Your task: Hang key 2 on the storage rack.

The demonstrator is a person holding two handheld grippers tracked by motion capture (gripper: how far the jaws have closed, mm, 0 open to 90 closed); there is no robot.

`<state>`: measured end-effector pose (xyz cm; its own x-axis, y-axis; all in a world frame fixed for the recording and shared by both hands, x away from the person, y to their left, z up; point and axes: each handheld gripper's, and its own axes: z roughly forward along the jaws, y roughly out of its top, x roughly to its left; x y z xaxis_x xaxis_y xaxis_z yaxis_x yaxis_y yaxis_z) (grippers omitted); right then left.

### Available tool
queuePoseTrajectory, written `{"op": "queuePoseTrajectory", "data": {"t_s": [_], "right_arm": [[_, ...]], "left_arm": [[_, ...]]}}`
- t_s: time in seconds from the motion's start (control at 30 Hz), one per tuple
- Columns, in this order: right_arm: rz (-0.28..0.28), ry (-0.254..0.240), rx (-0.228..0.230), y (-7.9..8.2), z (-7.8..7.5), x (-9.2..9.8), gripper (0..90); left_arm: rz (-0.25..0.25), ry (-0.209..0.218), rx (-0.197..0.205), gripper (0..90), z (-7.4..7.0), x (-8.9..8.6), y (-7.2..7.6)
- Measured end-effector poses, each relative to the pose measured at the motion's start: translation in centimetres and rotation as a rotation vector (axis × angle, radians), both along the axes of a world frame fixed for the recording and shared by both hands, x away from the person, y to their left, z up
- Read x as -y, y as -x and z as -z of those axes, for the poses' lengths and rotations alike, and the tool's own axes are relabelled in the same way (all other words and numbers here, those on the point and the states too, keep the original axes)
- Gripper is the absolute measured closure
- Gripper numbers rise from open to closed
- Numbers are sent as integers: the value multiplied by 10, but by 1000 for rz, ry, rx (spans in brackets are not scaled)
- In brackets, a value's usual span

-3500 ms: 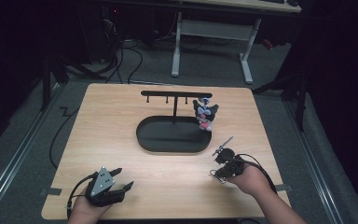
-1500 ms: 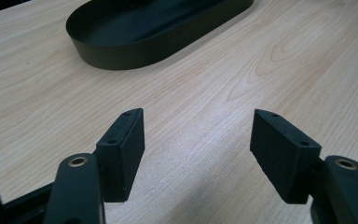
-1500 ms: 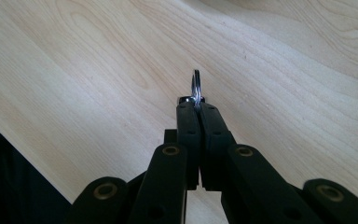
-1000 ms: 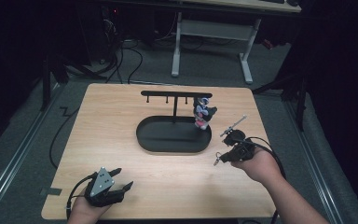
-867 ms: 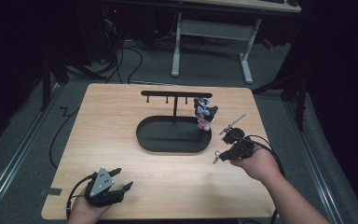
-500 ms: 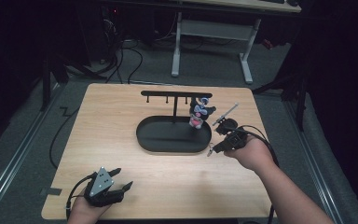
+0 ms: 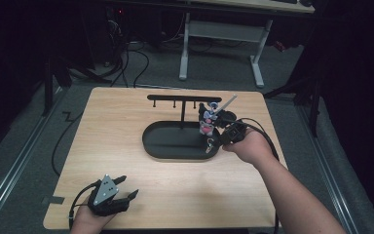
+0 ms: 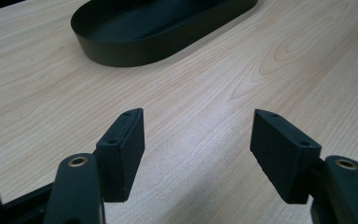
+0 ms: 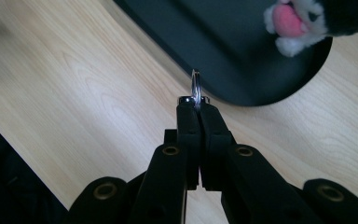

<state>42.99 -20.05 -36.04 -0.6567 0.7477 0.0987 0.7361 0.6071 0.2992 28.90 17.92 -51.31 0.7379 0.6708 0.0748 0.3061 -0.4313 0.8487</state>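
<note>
Landmark for this record: the black oval tray (image 7: 175,146) at the middle of the wooden table (image 7: 126,122).

Right gripper (image 9: 195,106): jaws pressed together on a small metal key ring (image 9: 196,88), which stands edge-on and upright out of the jaw tips. In the right gripper view the ring sits over the tray's rim, at its rounded end. In the high view the right gripper (image 7: 213,142) is held at the tray's right end, with the person's right hand (image 7: 247,146) just beyond that end and a cable looping off the gripper.

Plush toy (image 7: 207,119): a small black, white and pink figure hanging above the right end of the tray, below the right part of the black hook rail (image 7: 182,98) that rises on a post from the tray's far side. In the right gripper view the toy (image 9: 303,18) is above the tray floor and apart from the ring.

Left gripper (image 8: 196,149): jaws spread wide with bare table between them. It rests on the table well apart from the tray, near the front left corner; in the high view it (image 7: 121,197) carries a grey three-cornered plate.

Writing: no brand, label or lettering can be read on the tray, rail, toy, ring or grippers.
</note>
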Motion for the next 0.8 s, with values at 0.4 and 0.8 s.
{"op": "queuePoseTrajectory", "data": {"t_s": [0.4, 0.8], "right_arm": [[9, -3, 9, -22, -14, -15, 892], [10, -5, 23, -45, -28, -29, 892]], "left_arm": [[-5, 6, 0, 358, 0, -2, -1], [-10, 10, 1, 358, 0, -3, -1]]}}
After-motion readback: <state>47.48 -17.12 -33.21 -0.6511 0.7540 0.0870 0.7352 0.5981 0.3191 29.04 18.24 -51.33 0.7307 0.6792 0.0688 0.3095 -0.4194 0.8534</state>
